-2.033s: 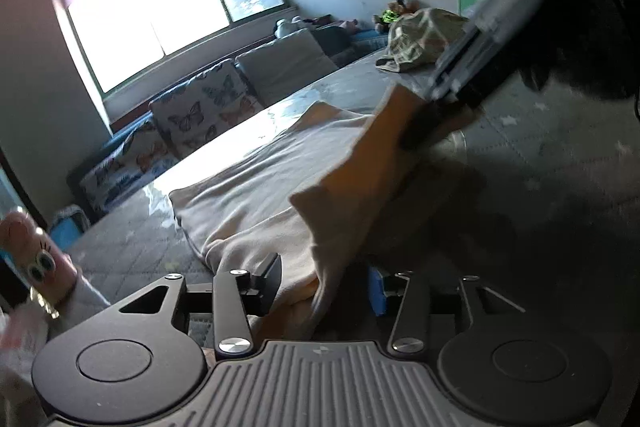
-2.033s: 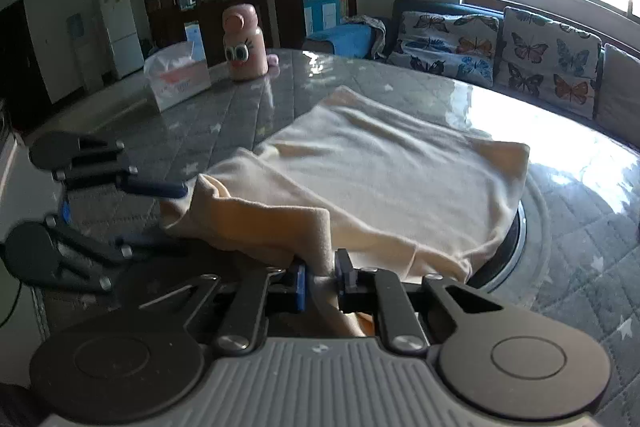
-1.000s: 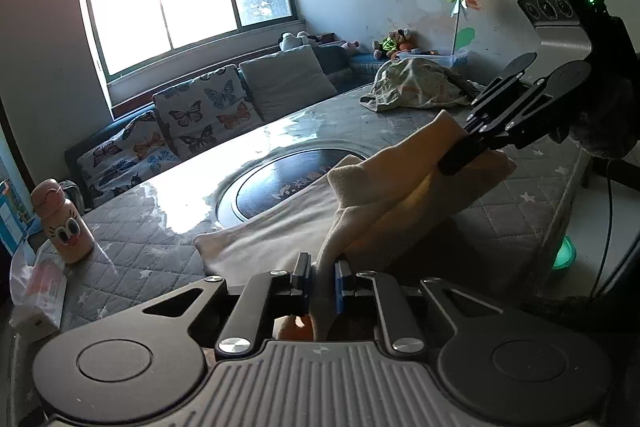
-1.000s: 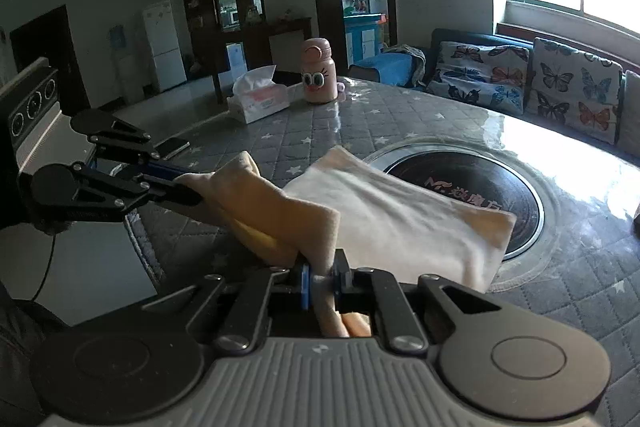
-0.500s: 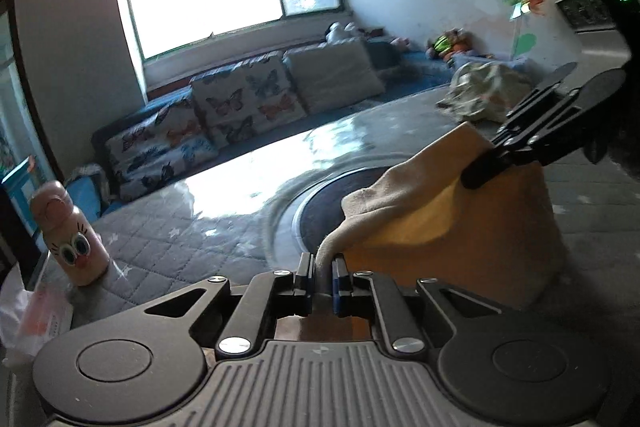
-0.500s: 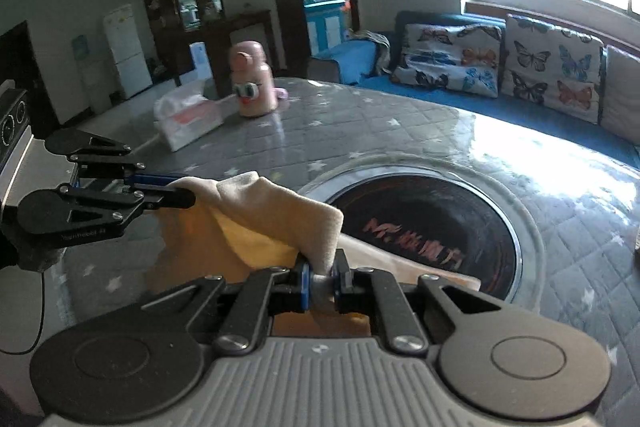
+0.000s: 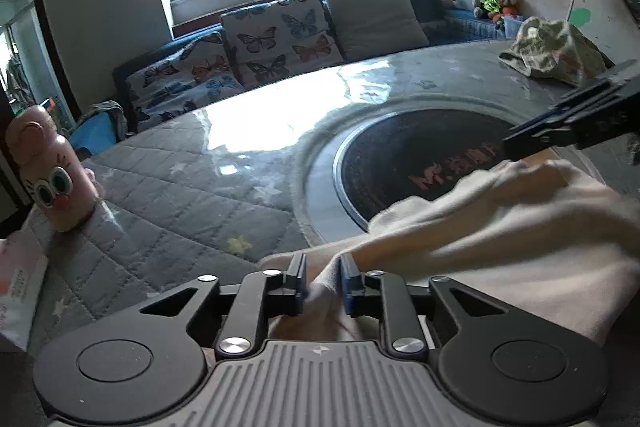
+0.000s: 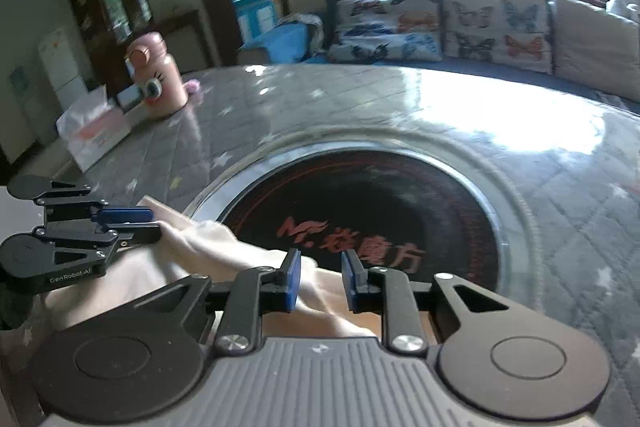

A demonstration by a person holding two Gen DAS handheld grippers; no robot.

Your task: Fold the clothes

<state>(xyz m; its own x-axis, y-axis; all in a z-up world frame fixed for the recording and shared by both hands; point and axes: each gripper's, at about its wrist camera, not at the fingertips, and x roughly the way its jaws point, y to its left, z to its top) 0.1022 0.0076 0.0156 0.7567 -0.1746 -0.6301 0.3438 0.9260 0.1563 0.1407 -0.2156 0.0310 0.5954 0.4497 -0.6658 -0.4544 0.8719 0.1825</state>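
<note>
A cream garment (image 7: pixel 500 227) lies folded on the quilted grey table, at the near rim of the dark round inset (image 7: pixel 420 163). My left gripper (image 7: pixel 323 281) stands open, its jaws a little apart with a ridge of the cloth between them. In the right wrist view the garment (image 8: pixel 200 247) runs from the left gripper (image 8: pixel 144 223) to under my right gripper (image 8: pixel 320 279). The right gripper is open too, the cloth lying loose beneath its blue pads. From the left wrist view, the right gripper (image 7: pixel 520 135) hovers just over the garment's far edge.
A pink cartoon bottle (image 8: pixel 156 83) and a tissue box (image 8: pixel 96 131) stand at the table's far left. A crumpled camouflage garment (image 7: pixel 556 51) lies at the far right of the table. A sofa with butterfly cushions (image 7: pixel 276 39) runs behind.
Both grippers have come down to the table with the garment and their jaws have parted. The cloth, held up and draped half a second ago, now lies on the table.
</note>
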